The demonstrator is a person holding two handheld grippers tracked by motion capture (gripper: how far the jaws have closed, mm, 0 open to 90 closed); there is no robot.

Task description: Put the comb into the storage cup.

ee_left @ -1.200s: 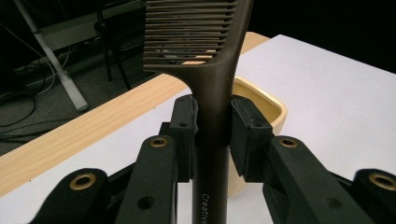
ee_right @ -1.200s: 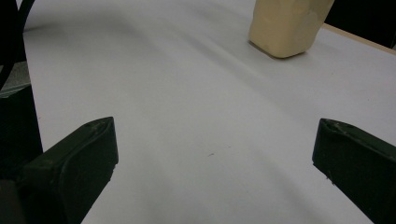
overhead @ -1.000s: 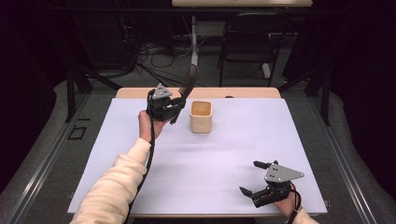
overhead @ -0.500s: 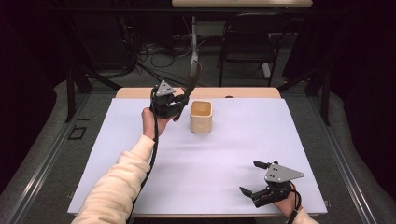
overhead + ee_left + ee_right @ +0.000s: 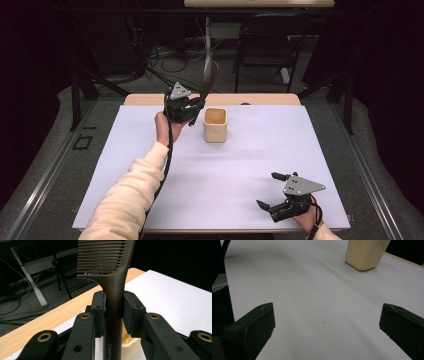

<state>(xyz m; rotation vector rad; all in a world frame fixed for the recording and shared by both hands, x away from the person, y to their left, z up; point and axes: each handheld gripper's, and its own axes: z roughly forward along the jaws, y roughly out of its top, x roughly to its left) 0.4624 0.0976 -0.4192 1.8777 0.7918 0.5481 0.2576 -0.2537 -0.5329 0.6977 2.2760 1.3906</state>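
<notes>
Comb (image 5: 113,270) up in the air, dark brown, clamped by its handle between the pads of the left tool (image 5: 113,308), and that grip is tight on both sides. In the left gripper view the teeth stand above the jaws and the handle runs straight down between them, with a pale cup just underneath. From the high view, the left tool (image 5: 186,107) sits at the far side of the bench (image 5: 150,165), the comb (image 5: 209,82) rising from it, tilted a little, just beside the cream cup (image 5: 215,125) and above its left edge. The cup stands upright on the white sheet. Over at the near right corner, the right tool (image 5: 269,192) rests low by the bench, jaws spread wide, nothing between them. Its own view looks across bare white surface to the cup (image 5: 365,253) well off.
</notes>
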